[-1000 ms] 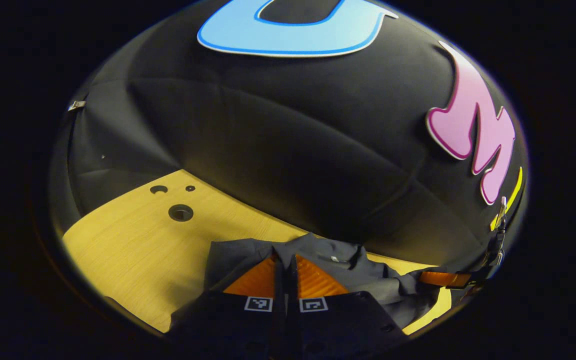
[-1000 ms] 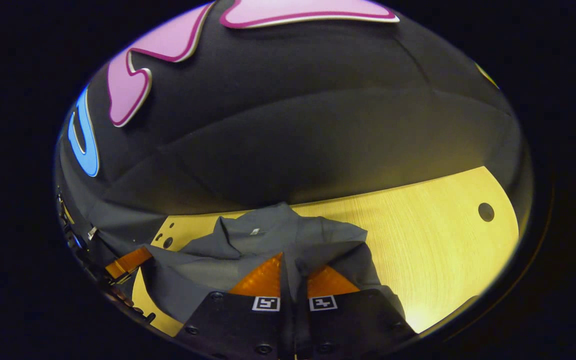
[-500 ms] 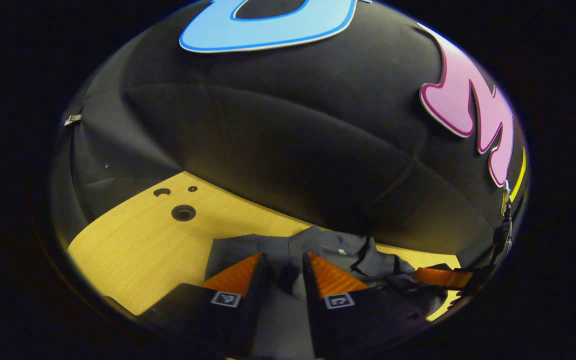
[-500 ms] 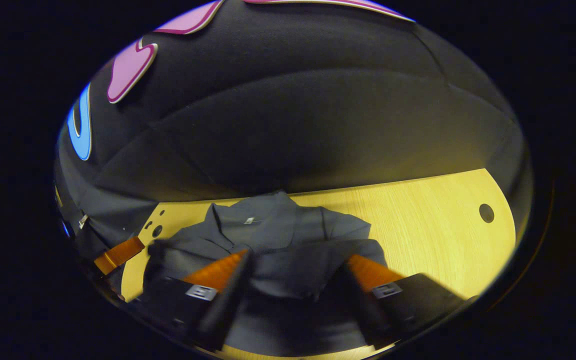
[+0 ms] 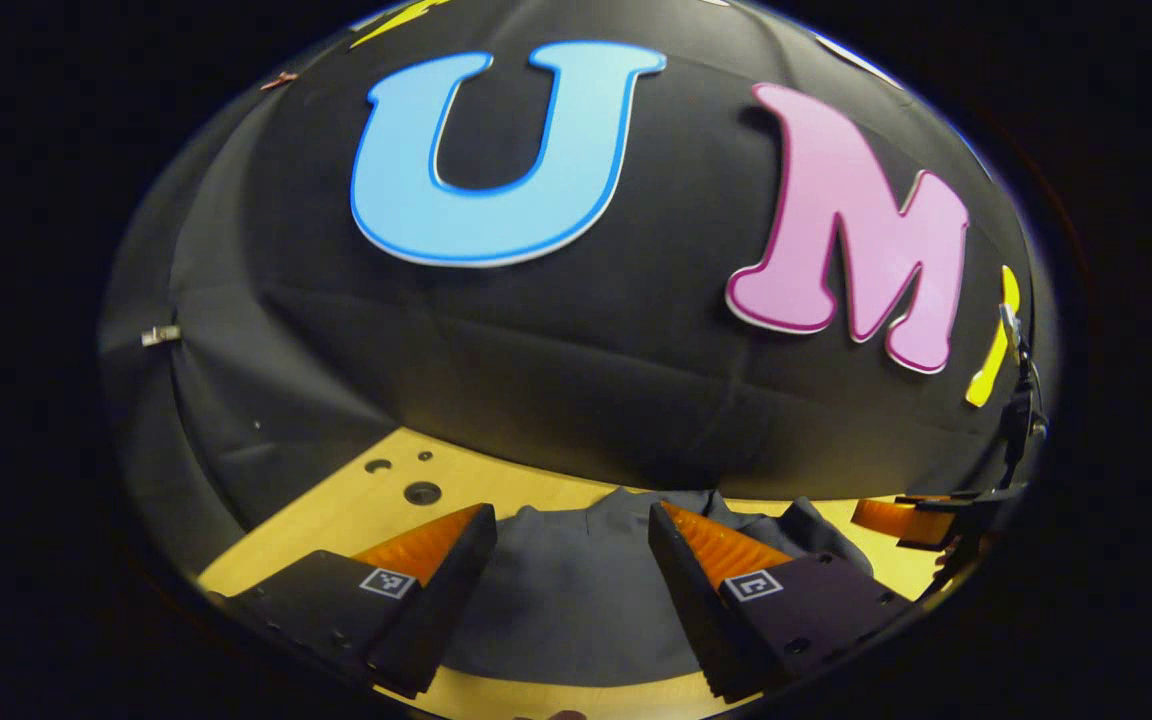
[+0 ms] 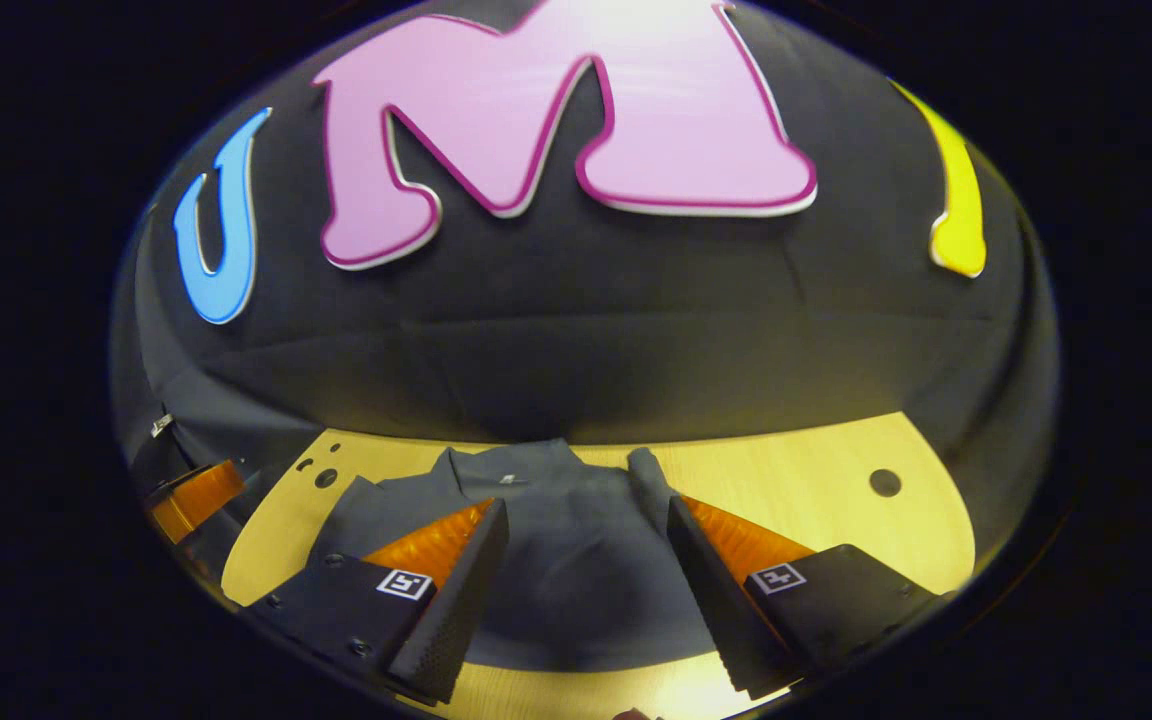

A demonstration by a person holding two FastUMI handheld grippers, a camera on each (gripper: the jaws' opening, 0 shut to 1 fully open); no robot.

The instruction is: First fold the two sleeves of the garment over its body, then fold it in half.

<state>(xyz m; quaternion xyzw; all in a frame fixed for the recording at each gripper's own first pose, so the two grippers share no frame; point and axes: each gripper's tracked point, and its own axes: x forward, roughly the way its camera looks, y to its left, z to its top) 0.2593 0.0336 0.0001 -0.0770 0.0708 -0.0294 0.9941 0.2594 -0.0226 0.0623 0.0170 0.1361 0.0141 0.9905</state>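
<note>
Looking done: garment point(image 6: 556, 560) sat folded on counter point(image 6: 796, 490), both hand-held grippers point(image 5: 566, 580) point(image 6: 586, 575) spread, holding nothing.

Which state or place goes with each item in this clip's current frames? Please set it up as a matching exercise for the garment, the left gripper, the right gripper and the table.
Items:
1. garment
2. left gripper
3. right gripper
4. table

Descriptions:
A. light wood top with round holes
B. dark grey, lying on the table
C. open above the garment, with a pair of holes ahead to its left
D. open above the garment, with a lone hole ahead to its right

Pairs: 1-B, 2-C, 3-D, 4-A
</note>
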